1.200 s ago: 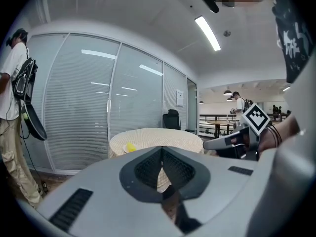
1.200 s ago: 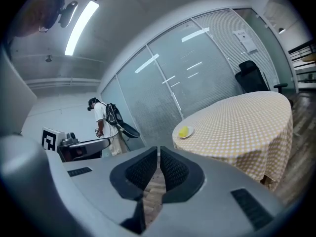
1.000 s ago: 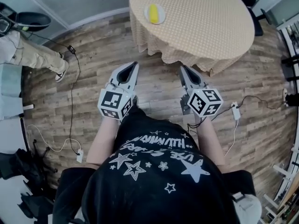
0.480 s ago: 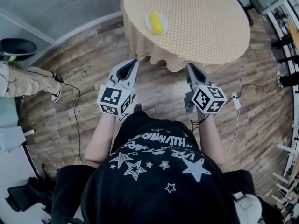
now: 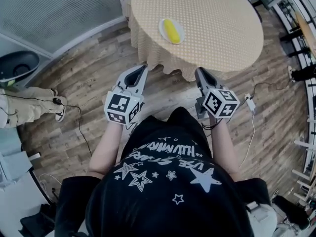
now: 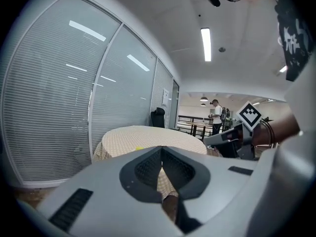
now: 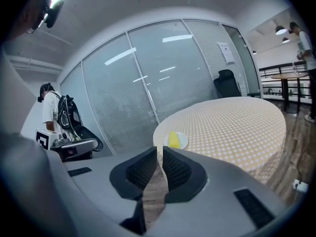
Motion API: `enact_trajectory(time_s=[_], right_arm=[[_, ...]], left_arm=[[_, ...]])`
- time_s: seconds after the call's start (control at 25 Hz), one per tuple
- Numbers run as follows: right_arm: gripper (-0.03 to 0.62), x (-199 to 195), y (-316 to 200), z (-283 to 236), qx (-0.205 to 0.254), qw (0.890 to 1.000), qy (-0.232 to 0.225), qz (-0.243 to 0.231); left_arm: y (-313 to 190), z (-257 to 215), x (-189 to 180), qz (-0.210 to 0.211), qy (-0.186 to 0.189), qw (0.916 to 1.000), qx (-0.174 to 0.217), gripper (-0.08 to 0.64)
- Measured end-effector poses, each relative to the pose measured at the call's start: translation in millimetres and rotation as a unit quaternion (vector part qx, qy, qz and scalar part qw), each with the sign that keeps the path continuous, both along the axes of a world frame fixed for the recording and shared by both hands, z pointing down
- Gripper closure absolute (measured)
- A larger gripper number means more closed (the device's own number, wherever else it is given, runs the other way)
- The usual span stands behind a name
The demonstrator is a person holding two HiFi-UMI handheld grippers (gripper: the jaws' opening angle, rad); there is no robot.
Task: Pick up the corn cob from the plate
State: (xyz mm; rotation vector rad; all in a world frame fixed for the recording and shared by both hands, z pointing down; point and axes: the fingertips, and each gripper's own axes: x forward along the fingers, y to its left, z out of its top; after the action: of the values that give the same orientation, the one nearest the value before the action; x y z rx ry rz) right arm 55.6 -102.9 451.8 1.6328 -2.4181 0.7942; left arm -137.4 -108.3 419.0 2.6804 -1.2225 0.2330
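Observation:
A yellow corn cob (image 5: pixel 171 30) lies on a small white plate (image 5: pixel 162 31) near the left edge of a round table (image 5: pixel 217 19) under a beige checked cloth. Both grippers hang over the wooden floor, short of the table's near edge. My left gripper (image 5: pixel 143 68) is shut and empty, with its pads meeting at the tips (image 6: pixel 161 150). My right gripper (image 5: pixel 198 71) is shut and empty too (image 7: pixel 159 151). Past its jaws, the right gripper view shows the corn cob (image 7: pixel 173 138) on its plate (image 7: pixel 182 141). In the left gripper view only a yellow sliver (image 6: pixel 139 148) shows on the table (image 6: pixel 148 135).
A glass wall with blinds (image 5: pixel 59 9) runs along the left. A person's leg (image 5: pixel 29 107) and a cable (image 5: pixel 74 117) lie at the left on the floor, and a power strip (image 5: pixel 249 103) at the right. A black office chair (image 7: pixel 228 82) stands behind the table.
The table and plate have come nearer and shifted right in the head view as the person walks toward them. Both grippers moved forward with the person and stayed shut.

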Motion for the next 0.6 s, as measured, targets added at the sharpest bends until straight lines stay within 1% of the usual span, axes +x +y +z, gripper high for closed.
enact_trajectory(time_s=[0.16, 0.28, 0.48, 0.6], right_arm=[[0.555, -2, -17, 6, -0.013, 1.000, 0.009, -0.001], [0.554, -1, -36, 11, -0.024, 1.000, 0.009, 0.002], [0.554, -4, -81, 25, -0.048, 0.999, 0.009, -0.002], [0.554, -7, -110, 29, -0.056, 0.998, 0.008, -0.007]], left_arm=[[-13, 6, -6, -0.009, 0.006, 0.9999, -0.012, 0.552], [-24, 8, -11, -0.020, 0.003, 0.9997, -0.013, 0.552], [-57, 13, -24, -0.050, 0.000, 0.9986, -0.019, 0.552], [-77, 18, -27, -0.057, -0.001, 0.9980, -0.025, 0.552]])
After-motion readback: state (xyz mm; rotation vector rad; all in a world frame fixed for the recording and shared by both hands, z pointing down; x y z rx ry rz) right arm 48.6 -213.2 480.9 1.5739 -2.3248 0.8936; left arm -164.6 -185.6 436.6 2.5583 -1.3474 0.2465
